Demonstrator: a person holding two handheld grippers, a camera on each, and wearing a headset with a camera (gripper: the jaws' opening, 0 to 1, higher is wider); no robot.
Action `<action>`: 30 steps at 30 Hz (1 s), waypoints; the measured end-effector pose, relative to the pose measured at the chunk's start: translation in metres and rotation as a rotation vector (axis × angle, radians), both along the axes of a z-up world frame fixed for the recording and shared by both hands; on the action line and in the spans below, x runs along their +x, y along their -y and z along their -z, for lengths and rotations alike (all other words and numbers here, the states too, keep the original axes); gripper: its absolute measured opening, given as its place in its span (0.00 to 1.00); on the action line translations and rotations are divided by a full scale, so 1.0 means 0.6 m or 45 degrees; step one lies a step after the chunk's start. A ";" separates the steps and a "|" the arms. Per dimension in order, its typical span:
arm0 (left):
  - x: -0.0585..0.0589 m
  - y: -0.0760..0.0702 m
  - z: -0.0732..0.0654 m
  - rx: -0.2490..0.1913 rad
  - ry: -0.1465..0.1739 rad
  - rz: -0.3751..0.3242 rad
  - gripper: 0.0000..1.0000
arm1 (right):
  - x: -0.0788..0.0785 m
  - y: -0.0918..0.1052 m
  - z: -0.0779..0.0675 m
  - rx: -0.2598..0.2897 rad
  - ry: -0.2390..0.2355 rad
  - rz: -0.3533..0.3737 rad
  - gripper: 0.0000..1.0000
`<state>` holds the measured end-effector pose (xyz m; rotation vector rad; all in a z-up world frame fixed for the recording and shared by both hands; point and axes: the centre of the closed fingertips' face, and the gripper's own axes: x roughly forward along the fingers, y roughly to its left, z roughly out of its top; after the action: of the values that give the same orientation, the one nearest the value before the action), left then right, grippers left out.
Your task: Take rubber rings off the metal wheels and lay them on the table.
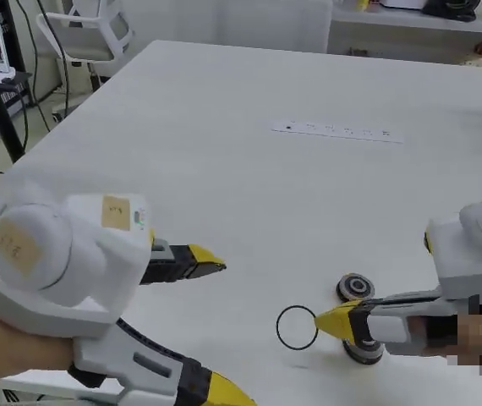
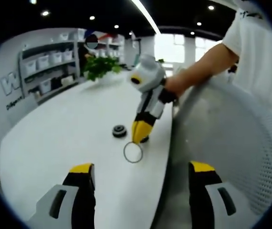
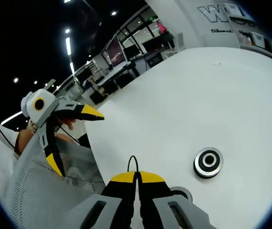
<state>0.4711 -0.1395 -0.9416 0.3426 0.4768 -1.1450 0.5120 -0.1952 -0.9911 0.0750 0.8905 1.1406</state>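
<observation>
My right gripper [image 1: 321,321] is shut on the edge of a thin black rubber ring [image 1: 297,327], which hangs low over the white table [image 1: 224,169]. In the right gripper view the ring [image 3: 132,164] pokes up from the closed jaws [image 3: 137,174]. One metal wheel [image 1: 356,287] lies just beyond the gripper. A second wheel [image 1: 364,349] sits partly under it. My left gripper [image 1: 228,331] is open and holds nothing, to the left of the ring near the table's front edge. The left gripper view shows the ring [image 2: 132,152], the right gripper [image 2: 137,138] and a wheel [image 2: 120,130].
A strip of sockets [image 1: 338,131] is set into the table further back. An office chair [image 1: 89,34] and a side desk stand off the far left corner. A mesh chair back [image 2: 231,143] is close to the table's near edge.
</observation>
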 end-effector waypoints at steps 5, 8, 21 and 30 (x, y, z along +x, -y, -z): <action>0.004 -0.005 0.003 0.000 -0.011 -0.013 0.81 | -0.006 0.002 0.025 -0.074 0.021 -0.056 0.00; 0.004 -0.007 0.006 0.011 -0.013 -0.016 0.81 | 0.000 0.002 0.024 -0.079 0.059 -0.056 0.00; 0.002 -0.013 0.019 0.067 -0.021 -0.003 0.79 | 0.013 -0.003 0.024 -0.090 0.178 -0.087 0.16; -0.002 -0.010 0.018 0.070 -0.020 0.009 0.78 | 0.041 0.009 -0.006 -0.040 0.218 -0.004 0.16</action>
<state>0.4698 -0.1337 -0.9525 0.3835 0.5222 -1.1435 0.5364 -0.2006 -0.9876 -0.0493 0.7564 1.1176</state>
